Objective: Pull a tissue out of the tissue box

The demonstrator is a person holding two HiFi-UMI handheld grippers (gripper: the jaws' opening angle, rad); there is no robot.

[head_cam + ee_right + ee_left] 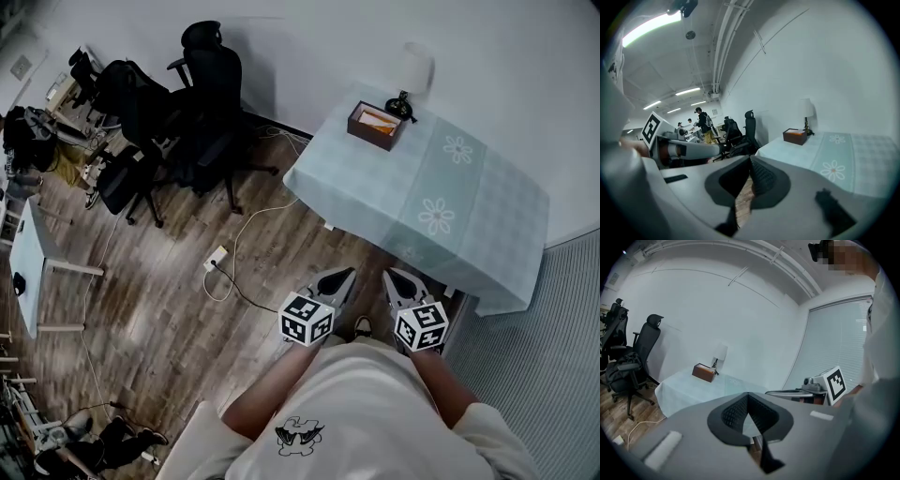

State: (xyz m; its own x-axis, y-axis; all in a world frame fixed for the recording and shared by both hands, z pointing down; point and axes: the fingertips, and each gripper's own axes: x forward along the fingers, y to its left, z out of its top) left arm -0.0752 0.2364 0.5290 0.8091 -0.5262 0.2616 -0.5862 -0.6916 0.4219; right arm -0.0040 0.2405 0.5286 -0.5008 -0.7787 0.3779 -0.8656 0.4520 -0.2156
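Standing back from the tabletop (487,216), I hold both claws low in front of me, in the lower middle of the head view, over the wooden floor (187,281). My left claw (345,277) is pinched shut with nothing in it; its own view shows the two pads meeting at the tip. My right claw (394,279) is closed the same way and is just as empty.

The tissue box (377,125) sits in the upper centre-right of the head view, on the far corner of the tabletop, just beside a small lamp (411,75). Both claw views show it small and well apart from my tips. Something pale seems to show in its open top, though I cannot make out a sheet clearly.

I judge the task not yet begun: this is the approach. Next I need to close the gap, spread one claw over the box opening, nip the exposed tissue and draw it upward, perhaps steadying the box with the other.
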